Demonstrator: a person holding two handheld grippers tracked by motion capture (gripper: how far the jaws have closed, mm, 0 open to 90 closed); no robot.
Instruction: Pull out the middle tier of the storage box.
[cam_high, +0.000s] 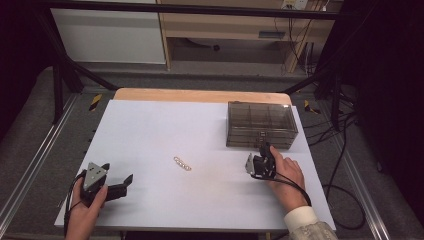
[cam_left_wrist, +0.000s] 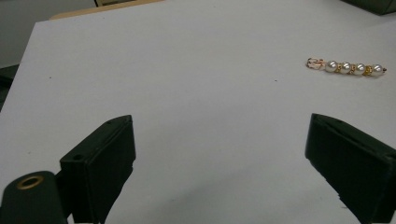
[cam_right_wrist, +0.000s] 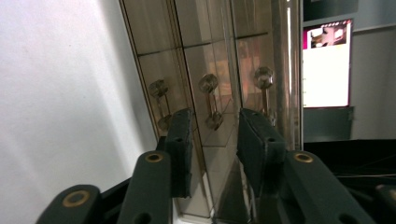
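— At far left, near edge of white sheet (cam_high: 150, 125): left gripper (cam_high: 117, 172) parked, jaws spread wide, nothing between them.
— Confirmed from left gripper view (cam_left_wrist: 219, 154). Further right?
— Mid-sheet: pearl clasp (cam_high: 182, 163) lying flat and alone, well apart from both tools; seen ahead and to the side of the left jaws (cam_left_wrist: 348, 67).
— And at right?
— Right gripper (cam_high: 261, 152) up against front of smoked drawer box (cam_high: 260, 120). Jaws narrowed (cam_right_wrist: 215, 126), straddling middle handle (cam_right_wrist: 210, 100), with a gap visible on either side; not yet clamped.
— Step in hand?
— Judged as opening a drawer to receive the clasp. Next: close on the handle squarely, then pull straight out, keeping the box from sliding.
— Contents of box?
— Compartments apparently empty, though tinted walls leave that uncertain.
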